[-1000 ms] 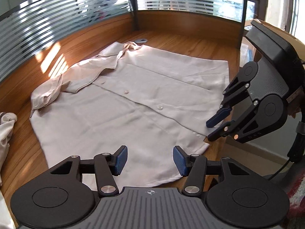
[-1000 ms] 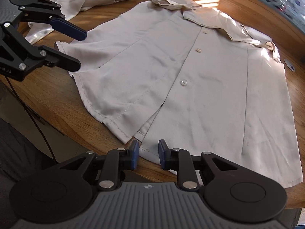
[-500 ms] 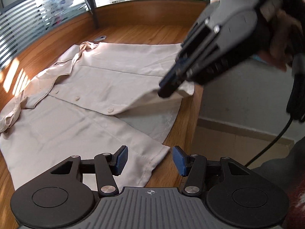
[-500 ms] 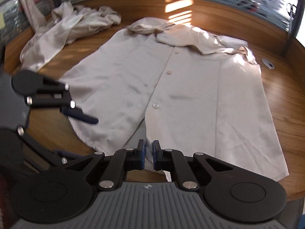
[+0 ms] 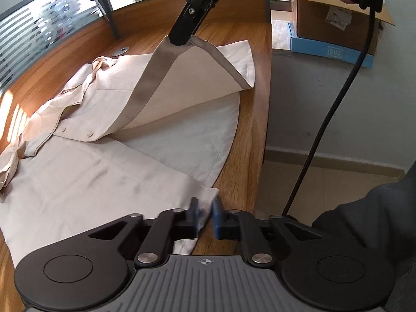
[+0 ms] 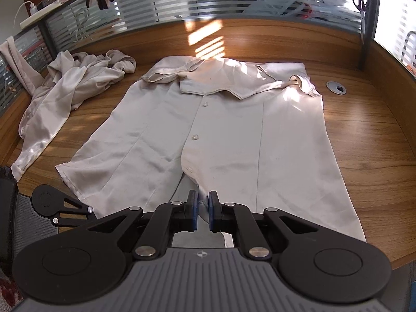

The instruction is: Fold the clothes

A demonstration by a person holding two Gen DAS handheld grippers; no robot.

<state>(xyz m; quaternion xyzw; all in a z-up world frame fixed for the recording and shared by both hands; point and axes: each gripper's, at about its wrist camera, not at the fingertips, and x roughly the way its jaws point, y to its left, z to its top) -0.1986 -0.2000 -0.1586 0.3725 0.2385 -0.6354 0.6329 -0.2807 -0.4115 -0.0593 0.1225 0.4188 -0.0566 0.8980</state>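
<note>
Shirt (image 6: 221, 135) spread flat on desk (image 6: 377, 156), mid-fold. Hem corners clamped by left gripper (image 5: 205, 217) and right gripper (image 6: 202, 212); right panel lifted. Remaining folds pending.

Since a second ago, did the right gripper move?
Yes. The right gripper went up off the desk edge, lifting the shirt corner.

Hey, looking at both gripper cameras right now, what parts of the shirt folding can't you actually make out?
- Left wrist view: whether the left gripper is fully clamped on the beige button-up shirt; the hem corner there is motion-blurred.
- Left wrist view: the right gripper body is cut off by the top edge.
- Right wrist view: the lifted hem is hidden behind the gripper's own jaws and body.
- Right wrist view: the crumpled beige garment runs off the left edge.
</note>
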